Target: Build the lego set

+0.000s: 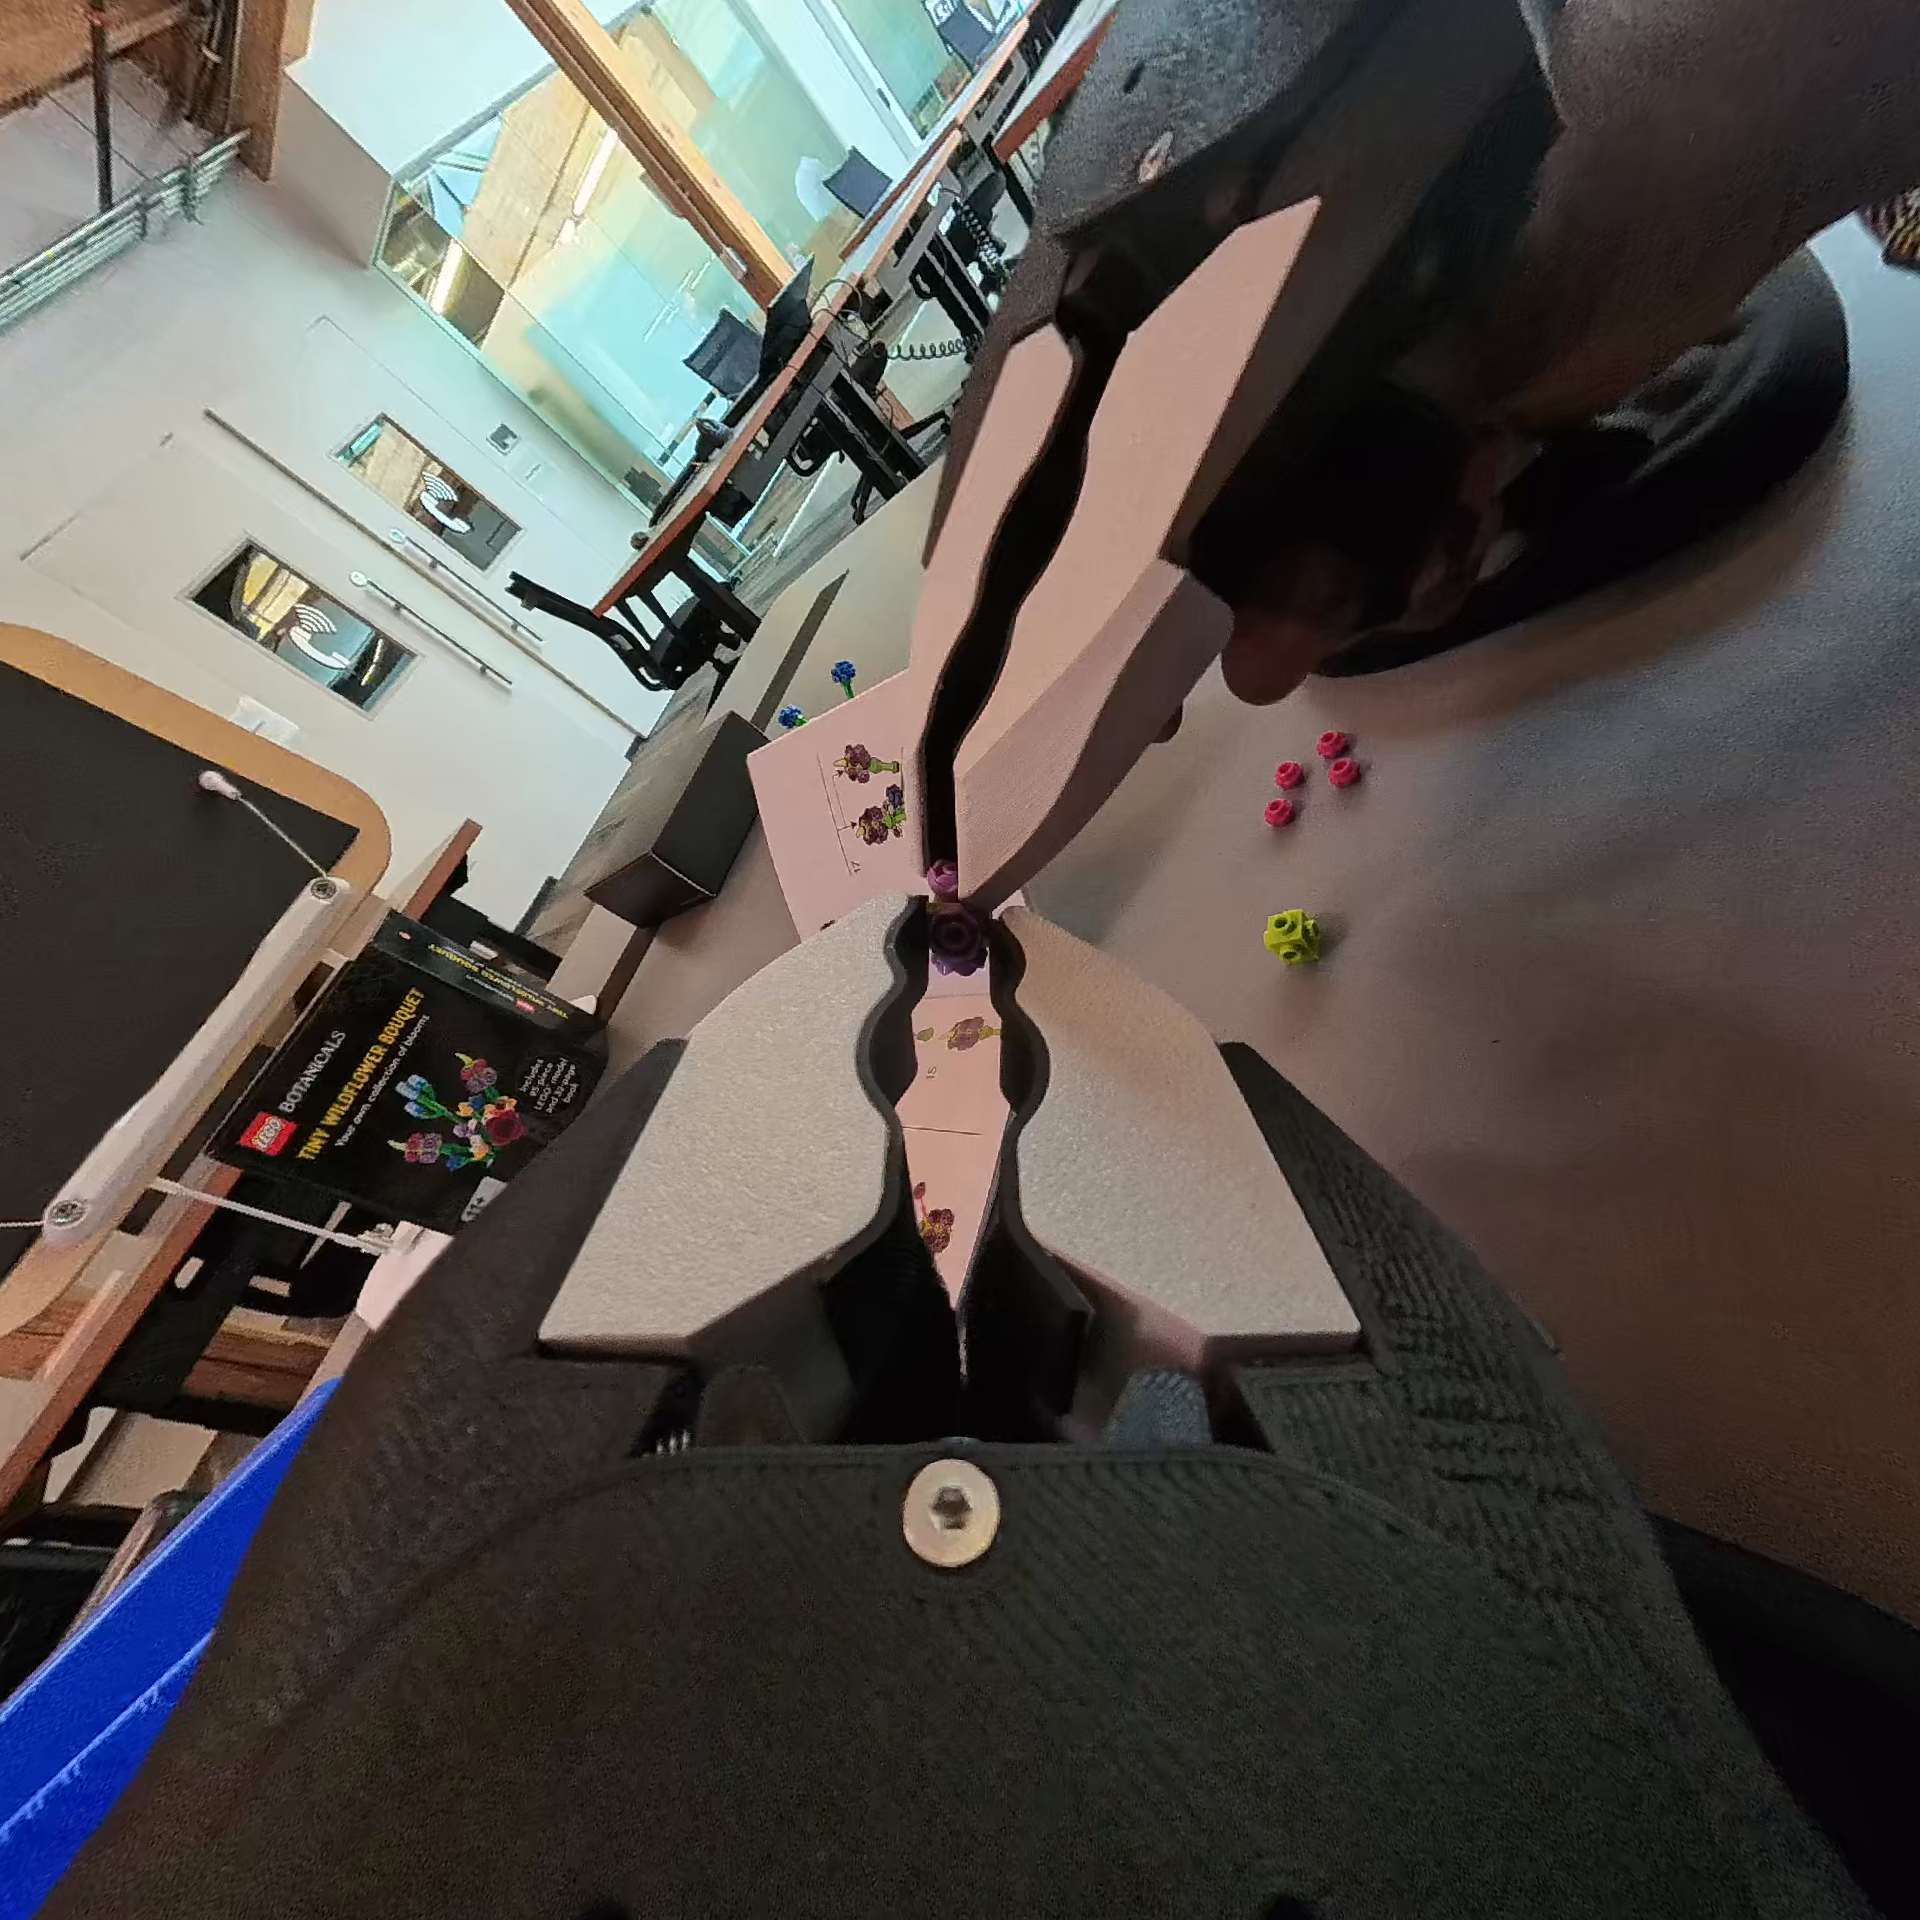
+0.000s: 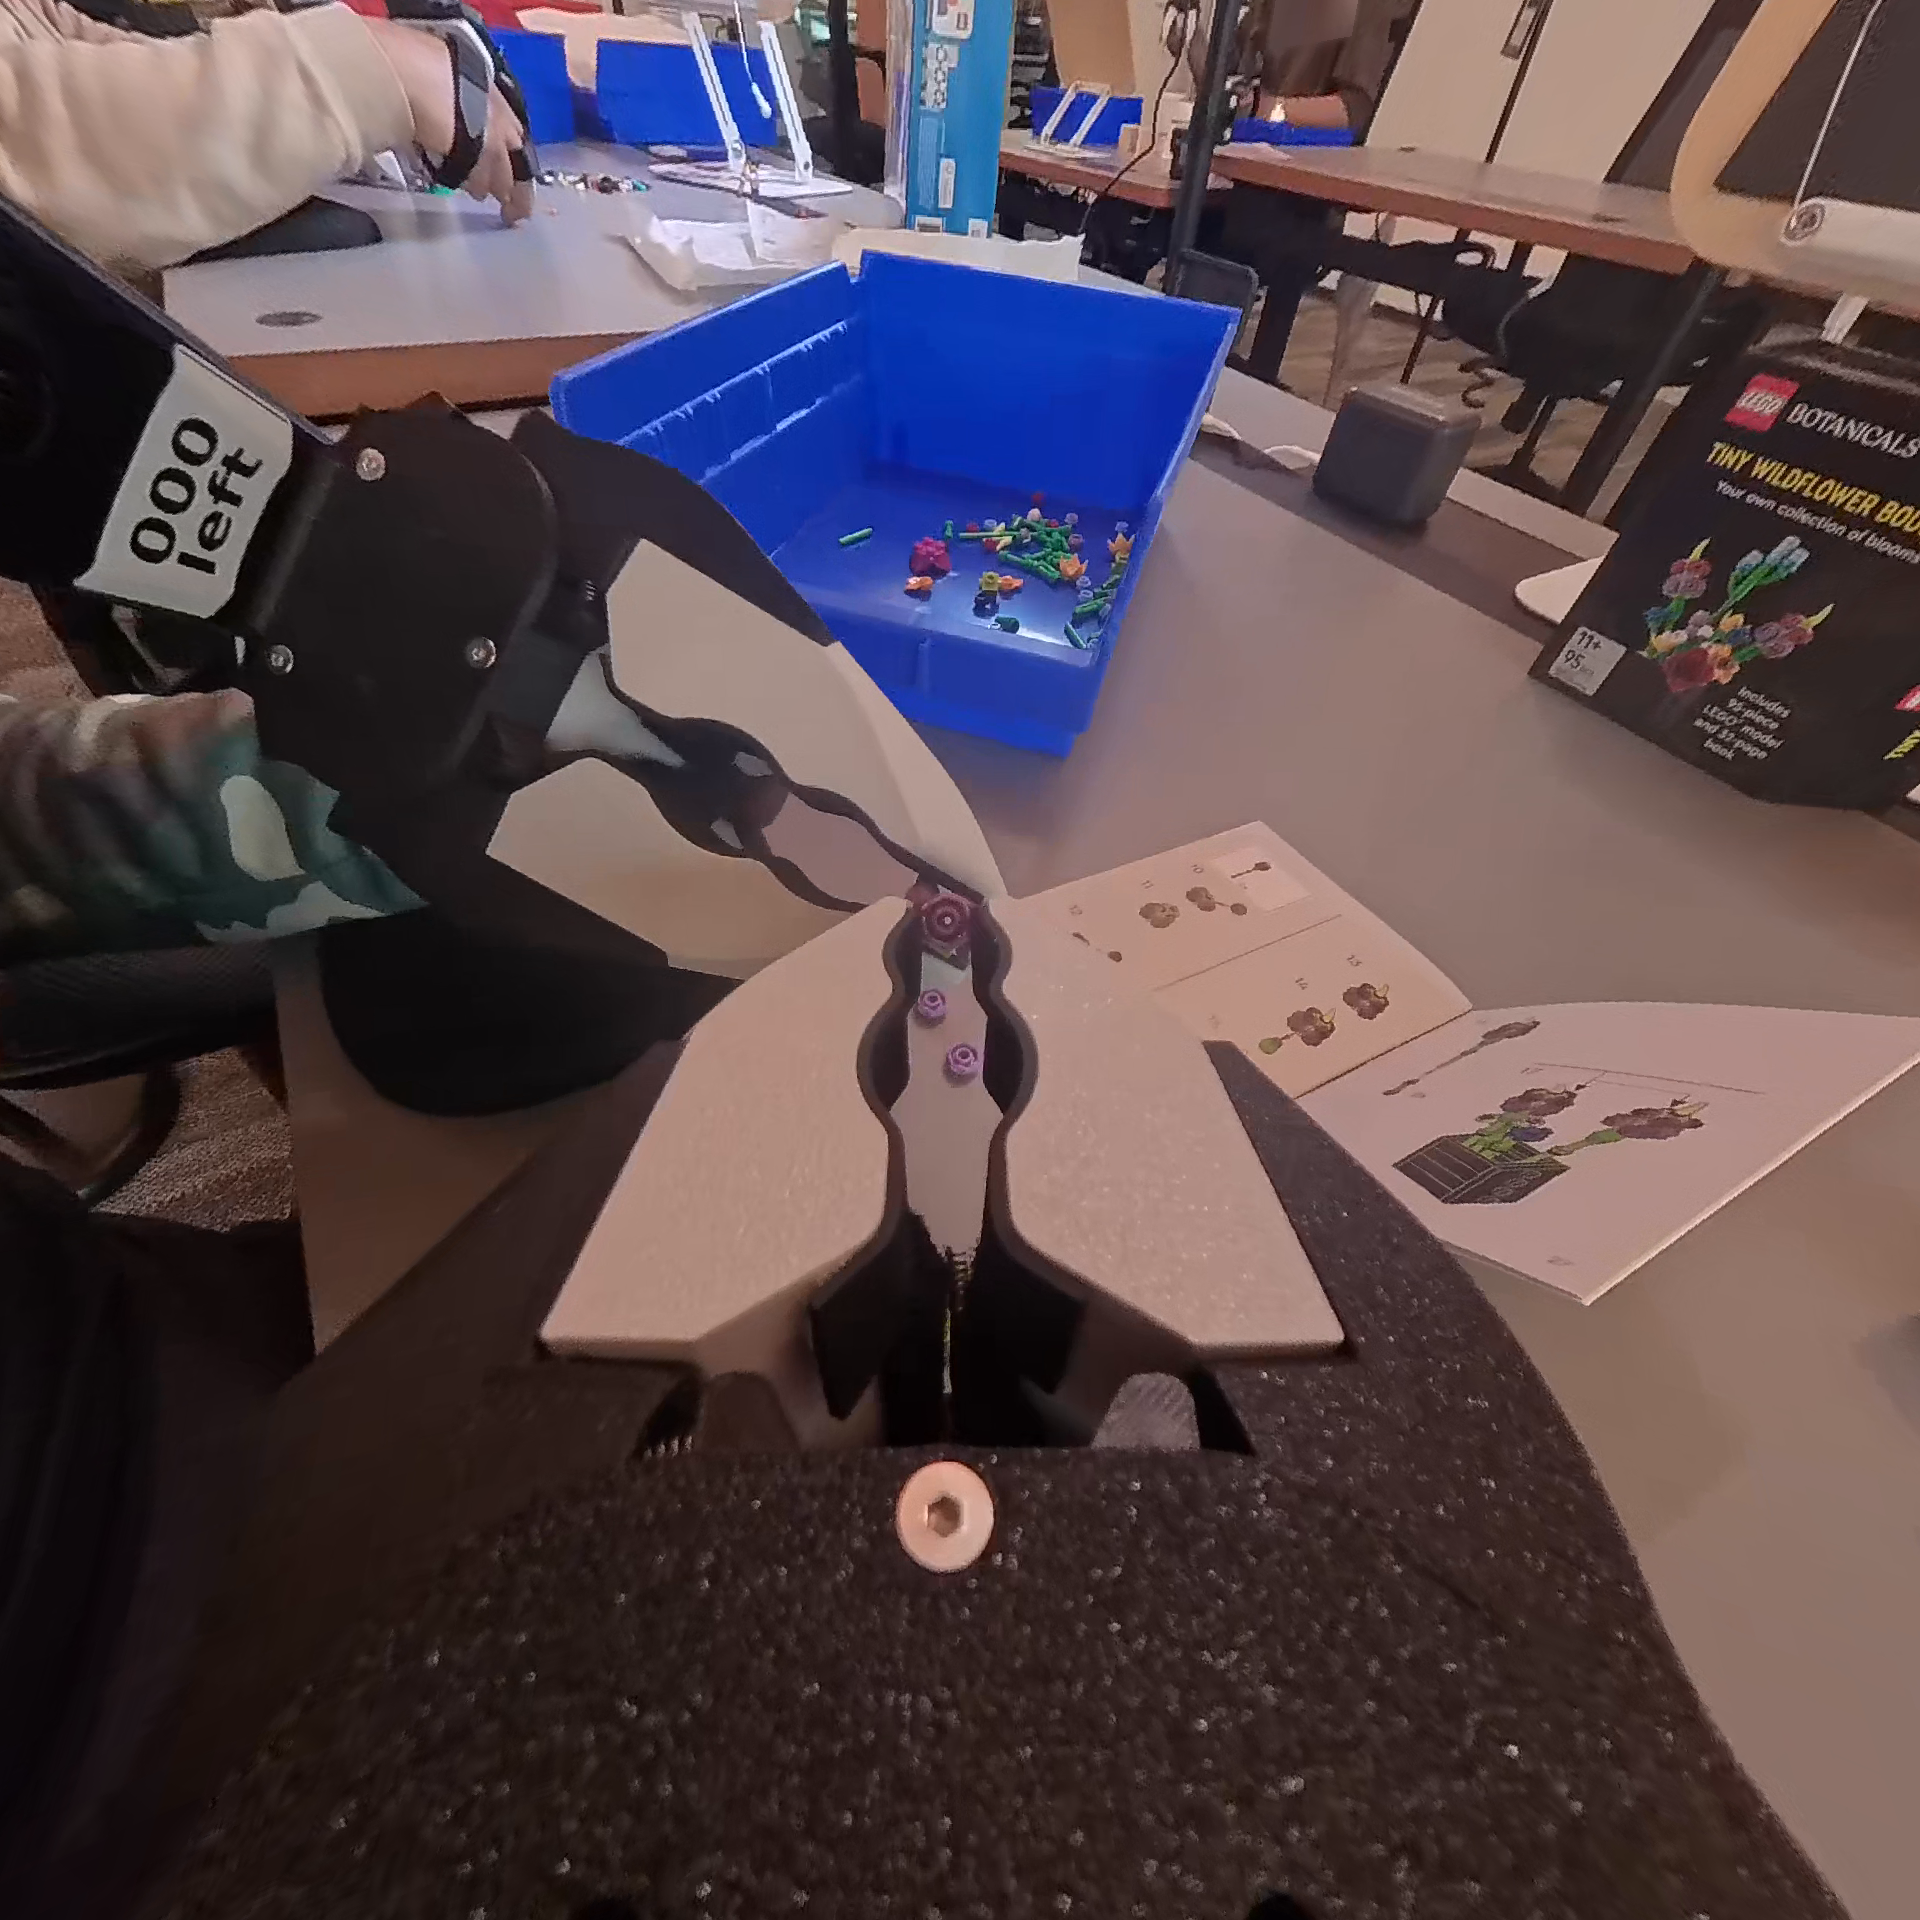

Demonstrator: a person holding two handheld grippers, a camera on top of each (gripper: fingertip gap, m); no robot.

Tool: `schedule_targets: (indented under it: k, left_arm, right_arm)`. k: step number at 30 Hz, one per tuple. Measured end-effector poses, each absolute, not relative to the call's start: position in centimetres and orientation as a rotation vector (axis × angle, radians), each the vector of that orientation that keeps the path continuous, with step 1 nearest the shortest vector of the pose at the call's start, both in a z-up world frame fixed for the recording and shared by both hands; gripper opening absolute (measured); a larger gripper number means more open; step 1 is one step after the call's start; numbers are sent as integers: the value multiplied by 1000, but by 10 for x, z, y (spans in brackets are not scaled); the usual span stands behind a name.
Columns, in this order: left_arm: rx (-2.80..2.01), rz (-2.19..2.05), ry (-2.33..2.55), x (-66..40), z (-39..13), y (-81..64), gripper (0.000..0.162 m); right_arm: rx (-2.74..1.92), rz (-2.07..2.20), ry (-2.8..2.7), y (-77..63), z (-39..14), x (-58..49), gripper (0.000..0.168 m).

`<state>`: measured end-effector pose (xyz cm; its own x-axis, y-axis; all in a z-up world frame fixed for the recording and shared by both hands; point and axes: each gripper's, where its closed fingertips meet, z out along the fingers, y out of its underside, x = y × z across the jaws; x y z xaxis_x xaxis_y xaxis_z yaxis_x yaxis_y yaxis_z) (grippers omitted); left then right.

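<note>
In the left wrist view my left gripper [image 1: 956, 930] is shut on a purple flower piece [image 1: 956, 938]. My right gripper [image 1: 948, 885] comes down from above, shut on a small purple round piece [image 1: 942, 876] that touches the flower. In the right wrist view my right gripper [image 2: 945, 925] grips a dark purple piece [image 2: 945, 918], and the left gripper [image 2: 951, 889] meets it tip to tip from the left. Both are held a little above the grey table [image 2: 1351, 748]. How the two pieces join is hidden by the fingertips.
Two loose purple pieces [image 2: 932, 1004] [image 2: 963, 1060] lie under the grippers. An open instruction booklet [image 2: 1558, 1153] lies to the right. A blue bin [image 2: 1039, 343] holds several small parts. The set's black box [image 2: 1766, 582] stands far right. Pink pieces [image 1: 1309, 774] and a lime piece [image 1: 1291, 937] lie on the table. Only a small space, under 4 cm, lies between the two pairs of fingers.
</note>
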<state>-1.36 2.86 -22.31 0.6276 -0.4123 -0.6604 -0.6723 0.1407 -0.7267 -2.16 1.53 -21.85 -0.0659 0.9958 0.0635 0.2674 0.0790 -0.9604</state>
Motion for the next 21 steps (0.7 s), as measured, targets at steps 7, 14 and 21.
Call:
schedule_targets:
  k: [7,14,21]
  left_arm:
    - [-1185,223,910,-2,-181,17,11]
    - [-1060,211,972,10,-177,4,11]
    - [-1109,94,926,12,-179,6,23]
  right_arm:
    - [-1314,1603,-1253,15,-172,-12,51]
    - [-1401,2143,-1336,-17,-177,-3,33]
    - [-1326,2016,-1343,-12,-181,-3,19]
